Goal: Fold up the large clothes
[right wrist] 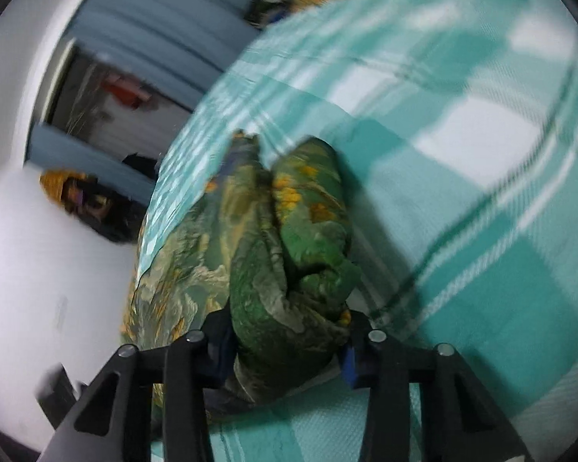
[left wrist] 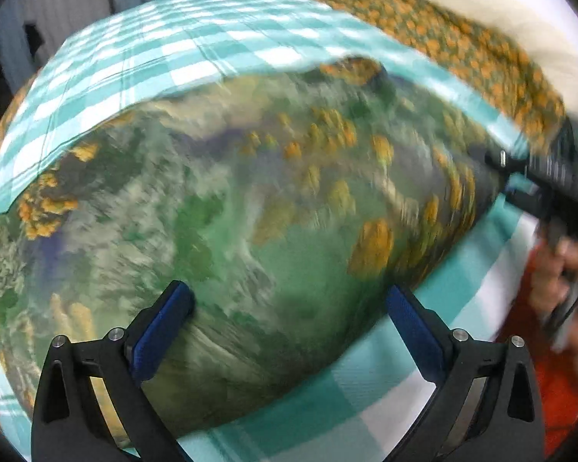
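Note:
A large green garment with orange and cream flowers (left wrist: 273, 208) lies spread on a teal and white checked bed sheet (left wrist: 181, 42). My left gripper (left wrist: 289, 308) is open just above the garment's near edge, blue pads apart, holding nothing. My right gripper (right wrist: 289, 350) is shut on a bunched fold of the same garment (right wrist: 289, 254). The right gripper also shows at the right edge of the left wrist view (left wrist: 539, 181), at the garment's far right end, held by a hand. Both views are motion-blurred.
An orange-flowered cover (left wrist: 462, 38) lies along the far side of the bed. A white wall (right wrist: 38, 261) and a blue slatted surface (right wrist: 162, 19) stand to the left in the right wrist view. Dark clutter (right wrist: 96, 204) sits beside the bed.

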{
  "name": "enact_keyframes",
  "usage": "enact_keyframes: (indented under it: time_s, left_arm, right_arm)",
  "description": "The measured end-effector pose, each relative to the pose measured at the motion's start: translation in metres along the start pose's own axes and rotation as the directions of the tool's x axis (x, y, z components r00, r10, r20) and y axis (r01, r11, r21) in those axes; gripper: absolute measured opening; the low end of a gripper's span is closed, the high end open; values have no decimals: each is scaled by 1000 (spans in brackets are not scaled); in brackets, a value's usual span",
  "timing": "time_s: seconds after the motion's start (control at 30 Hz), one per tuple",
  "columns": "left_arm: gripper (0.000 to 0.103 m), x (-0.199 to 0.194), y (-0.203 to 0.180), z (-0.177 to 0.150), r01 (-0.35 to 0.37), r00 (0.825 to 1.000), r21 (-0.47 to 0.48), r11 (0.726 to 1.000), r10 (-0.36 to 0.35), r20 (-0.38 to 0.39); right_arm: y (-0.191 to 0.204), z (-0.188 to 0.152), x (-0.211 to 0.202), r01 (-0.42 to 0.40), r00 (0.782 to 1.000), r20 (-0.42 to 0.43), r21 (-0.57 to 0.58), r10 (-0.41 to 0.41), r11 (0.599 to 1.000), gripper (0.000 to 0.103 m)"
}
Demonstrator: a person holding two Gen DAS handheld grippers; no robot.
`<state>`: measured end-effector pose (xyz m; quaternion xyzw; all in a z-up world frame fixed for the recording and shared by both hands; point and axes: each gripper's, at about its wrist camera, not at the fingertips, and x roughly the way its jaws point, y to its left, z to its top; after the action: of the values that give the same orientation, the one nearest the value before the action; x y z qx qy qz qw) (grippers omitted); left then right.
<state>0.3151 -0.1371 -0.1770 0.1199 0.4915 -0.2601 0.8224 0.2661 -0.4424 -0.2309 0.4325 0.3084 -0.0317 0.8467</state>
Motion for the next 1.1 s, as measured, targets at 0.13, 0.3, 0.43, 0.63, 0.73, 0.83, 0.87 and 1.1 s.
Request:
enact_keyframes:
  time_s: [0.13, 0.3, 0.43, 0.63, 0.73, 0.83, 0.87, 1.1]
  left_arm:
    - [102, -47, 7, 41, 51, 995, -33, 998, -47, 88]
    - [102, -79, -26, 92, 148, 987, 62, 987, -151, 51]
    - [102, -87, -52, 116, 214, 977, 103, 971, -212, -26]
    - [102, -110, -63, 122, 206, 977, 134, 969, -198, -73]
    - [102, -105, -56, 114, 61, 993, 152, 986, -45, -105]
    - [77, -98, -46, 104, -10, 993, 150, 989, 27, -115]
    - [54, -95, -37, 100, -1, 991, 127, 992, 18, -130]
    - [32, -104, 16, 86, 3, 995, 54, 999, 2, -97]
  right_arm:
    - [37, -2, -23, -1, 998, 58, -159, 10, 987, 41]
    - [83, -13, -55, 33, 991, 131, -368, 17, 929, 41]
    - [135, -35, -79, 77, 981, 191, -573, 41, 816, 41]
    - [206, -91, -92, 117, 969, 218, -823, 119, 555, 41]
    - [228, -120, -91, 127, 965, 212, -893, 155, 432, 41]
    - [240, -139, -89, 98, 966, 178, -922, 186, 375, 41]
    - [242, -141, -88, 91, 967, 171, -924, 189, 371, 41]
    - [241, -134, -89, -53, 981, 34, -899, 191, 434, 58]
